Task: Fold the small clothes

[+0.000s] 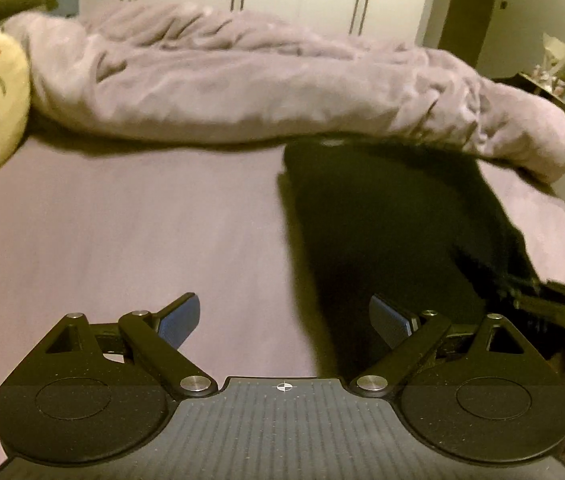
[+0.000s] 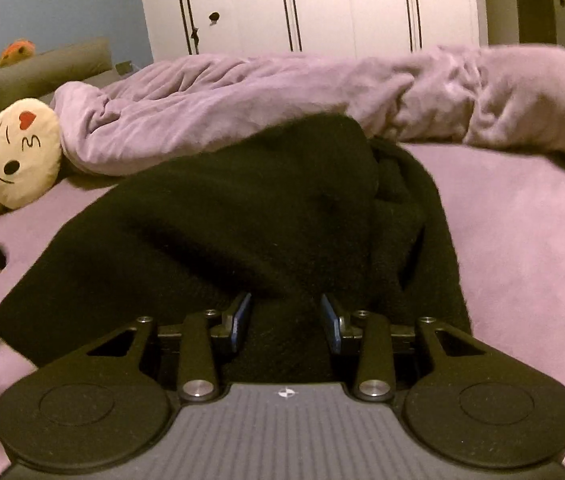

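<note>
The black garment (image 2: 218, 216) lies on the purple bed sheet (image 2: 522, 240), in front of the bunched duvet (image 2: 242, 96), w/ the round face cushion (image 2: 22, 152) off to the duvet's left end. Step in hand, I'd judge: grab the near hem. Best to pinch 1 layer only and lift evenly so the fold lands square.

Right gripper (image 2: 286, 316): jaws partly apart, cloth between the pads, not clearly pinched, so released. Left gripper (image 1: 284, 320): wide apart over bare sheet beside the garment, holding nothing.

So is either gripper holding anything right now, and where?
Left gripper holds nothing. Right gripper straddles the black garment's near edge; a real grip can't be told.
</note>
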Available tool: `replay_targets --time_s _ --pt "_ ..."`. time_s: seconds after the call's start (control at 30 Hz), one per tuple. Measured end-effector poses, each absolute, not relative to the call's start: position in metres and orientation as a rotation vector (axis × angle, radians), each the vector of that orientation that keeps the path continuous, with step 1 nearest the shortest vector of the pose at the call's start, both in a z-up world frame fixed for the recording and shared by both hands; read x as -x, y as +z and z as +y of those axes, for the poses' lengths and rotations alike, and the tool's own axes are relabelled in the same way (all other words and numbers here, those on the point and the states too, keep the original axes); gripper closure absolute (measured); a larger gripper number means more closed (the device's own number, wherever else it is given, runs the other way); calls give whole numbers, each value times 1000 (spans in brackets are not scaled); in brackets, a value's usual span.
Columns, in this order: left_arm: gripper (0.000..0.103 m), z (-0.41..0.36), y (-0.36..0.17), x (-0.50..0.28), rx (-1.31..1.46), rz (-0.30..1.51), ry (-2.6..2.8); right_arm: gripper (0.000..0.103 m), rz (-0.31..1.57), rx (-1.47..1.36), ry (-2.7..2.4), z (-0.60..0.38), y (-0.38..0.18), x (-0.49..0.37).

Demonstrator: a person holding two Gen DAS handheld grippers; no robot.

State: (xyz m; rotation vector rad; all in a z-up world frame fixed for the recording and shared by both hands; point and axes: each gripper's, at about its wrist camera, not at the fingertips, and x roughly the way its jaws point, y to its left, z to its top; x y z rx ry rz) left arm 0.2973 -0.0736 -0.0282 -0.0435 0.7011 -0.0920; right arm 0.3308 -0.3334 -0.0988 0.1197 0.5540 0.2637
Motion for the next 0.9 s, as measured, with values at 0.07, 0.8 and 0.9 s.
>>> replay_targets --time_s 0.07,0.8,0.9 --pt "6 -84 -31 -312 57 700 -141 67 540 -112 263 -331 -91 -323" --pt "2 -108 -45 -334 2 729 -107 53 550 -643 305 -399 -99 -332" --pt "2 -117 -51 -341 4 775 -125 52 572 -705 309 -396 -105 -357"
